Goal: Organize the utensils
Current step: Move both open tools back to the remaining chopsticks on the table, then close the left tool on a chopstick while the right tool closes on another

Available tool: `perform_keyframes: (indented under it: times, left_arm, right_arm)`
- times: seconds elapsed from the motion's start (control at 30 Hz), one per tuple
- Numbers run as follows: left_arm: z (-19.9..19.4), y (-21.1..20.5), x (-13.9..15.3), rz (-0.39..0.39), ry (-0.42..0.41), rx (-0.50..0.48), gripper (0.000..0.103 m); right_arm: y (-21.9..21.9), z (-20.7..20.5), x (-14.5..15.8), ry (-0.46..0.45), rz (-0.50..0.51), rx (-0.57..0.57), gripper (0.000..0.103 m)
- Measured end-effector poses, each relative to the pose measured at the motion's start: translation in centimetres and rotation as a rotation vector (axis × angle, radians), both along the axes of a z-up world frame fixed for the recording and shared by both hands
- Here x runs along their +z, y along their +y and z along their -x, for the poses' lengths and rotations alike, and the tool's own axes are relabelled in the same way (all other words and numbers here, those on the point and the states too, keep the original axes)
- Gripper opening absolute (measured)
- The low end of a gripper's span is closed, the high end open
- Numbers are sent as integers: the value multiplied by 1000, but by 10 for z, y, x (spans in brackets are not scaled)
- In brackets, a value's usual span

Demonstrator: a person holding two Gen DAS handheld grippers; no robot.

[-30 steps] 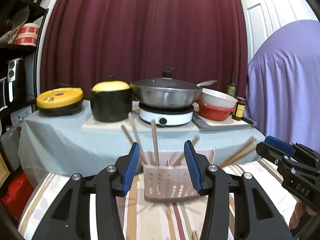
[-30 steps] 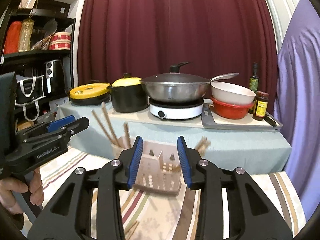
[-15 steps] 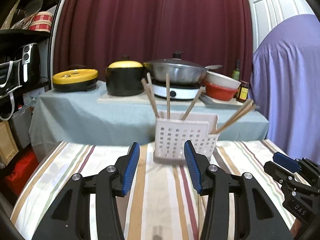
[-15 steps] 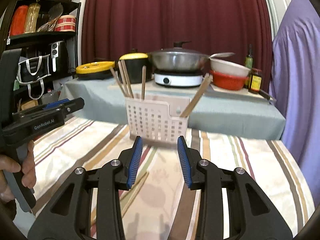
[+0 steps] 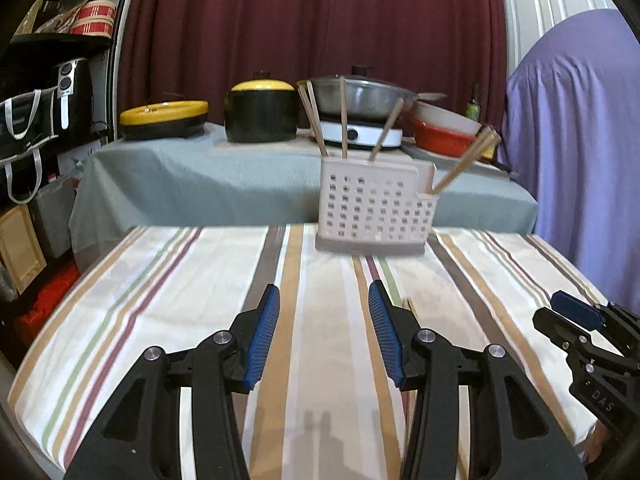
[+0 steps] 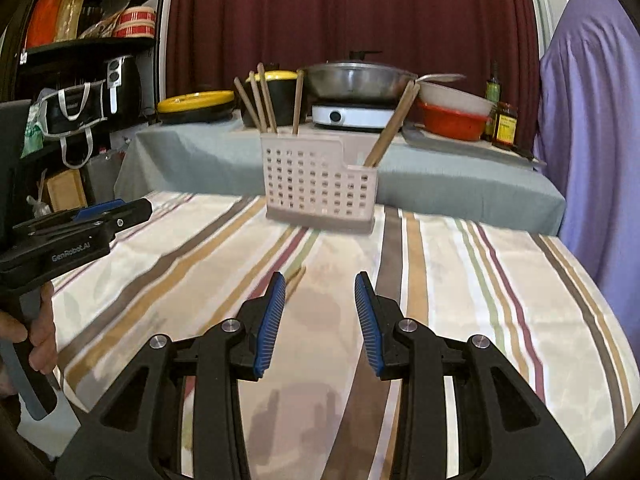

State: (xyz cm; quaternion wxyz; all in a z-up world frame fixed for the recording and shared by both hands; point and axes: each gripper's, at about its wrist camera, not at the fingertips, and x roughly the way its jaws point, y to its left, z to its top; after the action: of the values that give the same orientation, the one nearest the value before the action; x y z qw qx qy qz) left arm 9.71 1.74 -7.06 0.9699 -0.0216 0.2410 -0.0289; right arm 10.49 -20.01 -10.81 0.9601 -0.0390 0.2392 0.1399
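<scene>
- Left wrist view: the left gripper [image 5: 323,334] is being held with jaws spread and empty; a loose chopstick [image 5: 410,307] is lying just right of them, its long axis running toward the utensil holder [image 5: 374,212] at the counter's far edge.
- Right wrist view: the right gripper [image 6: 319,323], jaws spread and empty, is being held with the chopstick [image 6: 297,276] just ahead-left of it, arguably nearer this hand.

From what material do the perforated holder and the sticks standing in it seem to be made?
The utensil holder looks like moulded plastic, pale pink-beige with a matt finish: its thin walls carry a regular grid of small square holes. The chopsticks standing in it look like wood or bamboo, judging by their light brown, dull surface; motion blur hides any grain, so which of the two stays open.
</scene>
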Motion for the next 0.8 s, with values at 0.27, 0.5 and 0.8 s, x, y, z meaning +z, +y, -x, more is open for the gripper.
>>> perform_keyframes:
  times: [0.27, 0.5, 0.8]
  left_arm:
    - [30, -3, -33, 11, 62, -35, 46]
    - [57, -10, -56, 37, 107, -79, 46]
    - [67, -32, -73, -6, 165, -159, 43]
  right_arm:
    - [-6, 18, -20, 33, 7, -3, 36]
    - [-9, 29, -31, 45, 1, -2, 36]
    - [-9, 34, -32, 41, -3, 1, 36]
